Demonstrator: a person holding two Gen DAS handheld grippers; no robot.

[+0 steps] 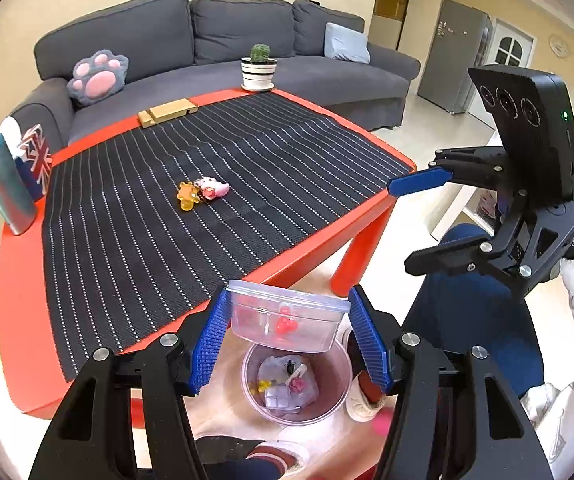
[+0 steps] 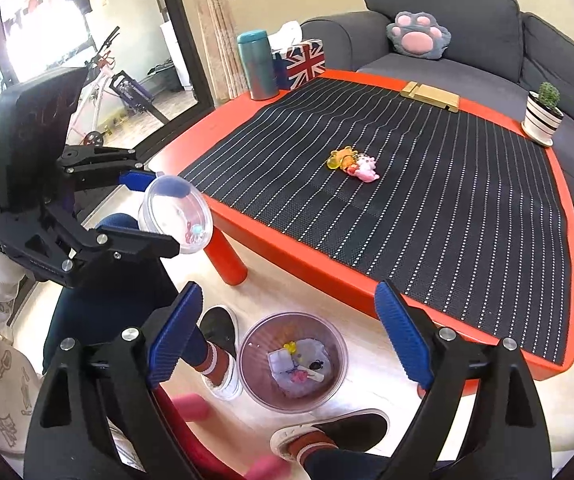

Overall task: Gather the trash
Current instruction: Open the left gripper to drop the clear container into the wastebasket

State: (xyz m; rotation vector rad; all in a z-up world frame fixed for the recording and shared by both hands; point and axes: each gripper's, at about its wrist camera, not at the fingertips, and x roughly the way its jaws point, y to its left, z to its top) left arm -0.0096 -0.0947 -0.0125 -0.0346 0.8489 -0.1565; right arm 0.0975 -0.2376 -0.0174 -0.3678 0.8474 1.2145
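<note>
My left gripper (image 1: 289,334) is shut on a clear lidded plastic container (image 1: 287,316) with small red bits inside, held off the table's near edge above a translucent trash bin (image 1: 327,396) on the floor. The bin holds several small scraps. In the right wrist view the container (image 2: 175,214) sits in the left gripper (image 2: 155,216) at the left, and the bin (image 2: 293,362) lies below. My right gripper (image 2: 283,340) is open and empty above the bin; it also shows in the left wrist view (image 1: 401,228). Small yellow and pink toys (image 1: 202,192) (image 2: 353,164) lie mid-table.
The red table (image 1: 19,300) carries a black striped mat (image 1: 191,184), a wooden block (image 1: 167,112), a potted cactus (image 1: 260,66), a teal flask (image 2: 257,65) and a Union Jack tissue box (image 2: 301,62). A grey sofa (image 1: 215,40) stands behind. The person's feet (image 2: 223,348) flank the bin.
</note>
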